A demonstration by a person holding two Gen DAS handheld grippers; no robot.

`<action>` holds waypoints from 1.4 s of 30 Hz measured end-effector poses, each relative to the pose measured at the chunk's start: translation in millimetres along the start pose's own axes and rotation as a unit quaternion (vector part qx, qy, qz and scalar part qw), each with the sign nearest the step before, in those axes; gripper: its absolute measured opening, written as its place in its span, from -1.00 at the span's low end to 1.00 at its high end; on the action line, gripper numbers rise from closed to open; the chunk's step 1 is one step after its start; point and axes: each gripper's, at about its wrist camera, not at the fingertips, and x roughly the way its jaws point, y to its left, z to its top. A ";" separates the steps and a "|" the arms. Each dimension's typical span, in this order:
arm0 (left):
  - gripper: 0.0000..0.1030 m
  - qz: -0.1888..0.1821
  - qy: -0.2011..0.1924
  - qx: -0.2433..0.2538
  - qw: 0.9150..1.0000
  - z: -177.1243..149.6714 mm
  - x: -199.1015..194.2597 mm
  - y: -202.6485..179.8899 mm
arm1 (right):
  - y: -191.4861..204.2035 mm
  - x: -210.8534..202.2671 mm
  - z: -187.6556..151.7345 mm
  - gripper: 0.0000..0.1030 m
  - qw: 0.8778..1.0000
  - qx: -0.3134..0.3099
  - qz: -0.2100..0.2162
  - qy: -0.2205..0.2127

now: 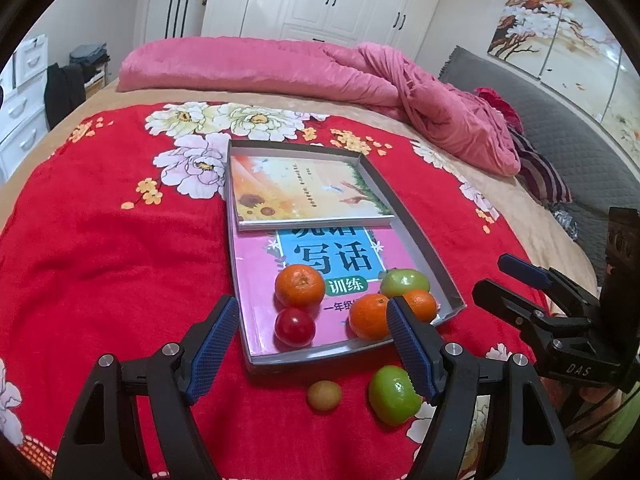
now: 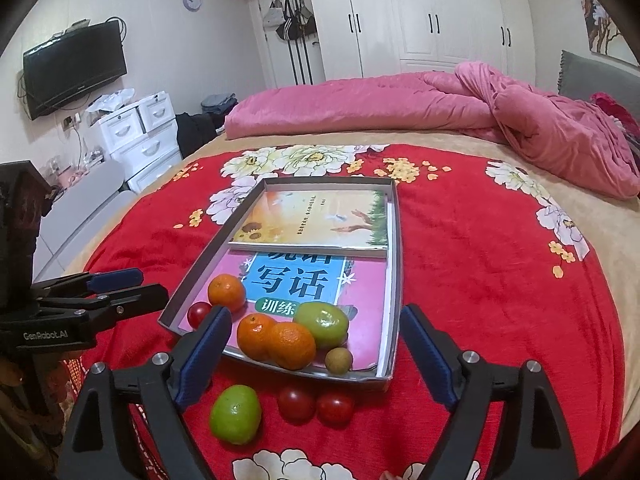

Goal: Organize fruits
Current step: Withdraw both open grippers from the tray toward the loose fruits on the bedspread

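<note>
On the bed, left to right: left gripper [image 1: 312, 354] empty, jaws apart, facing the tray [image 2: 394, 280]. Tray holds oranges, a green fruit and a tomato. Green fruit [image 2: 235, 414] and two tomatoes [image 2: 316, 404] lie loose just before it. Right gripper [image 2: 316, 360] empty, jaws apart. Judged mid-collection; next: close on a loose fruit.

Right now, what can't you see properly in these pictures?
- Glossy pink book: the top row of its title is under the sunflower-cover book in both views.
- Small round orange: left wrist view, half behind the left claw's blue finger.
- Round red tomato in the grey cardboard tray: right wrist view, partly behind the right claw's finger.
- Sunflower book's printed lines: too small to read.
</note>
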 end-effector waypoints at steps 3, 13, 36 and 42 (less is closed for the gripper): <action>0.51 0.002 -0.002 0.005 1.000 0.3 -1.6 -2.0 | -1.8 -1.8 0.8 0.71 1.000 0.003 0.000 -0.002; 0.54 -0.004 -0.002 0.008 1.000 -0.1 -6.2 -6.9 | -6.8 -7.9 3.3 0.74 1.000 0.012 -0.002 -0.009; 0.54 -0.026 0.010 0.032 0.999 -8.0 -11.6 -26.3 | -20.4 -21.0 1.7 0.75 1.000 0.019 -0.010 -0.016; 0.54 -0.027 0.014 0.038 0.999 -11.6 -11.9 -31.0 | -21.2 -22.6 -3.1 0.75 1.000 0.017 -0.010 -0.012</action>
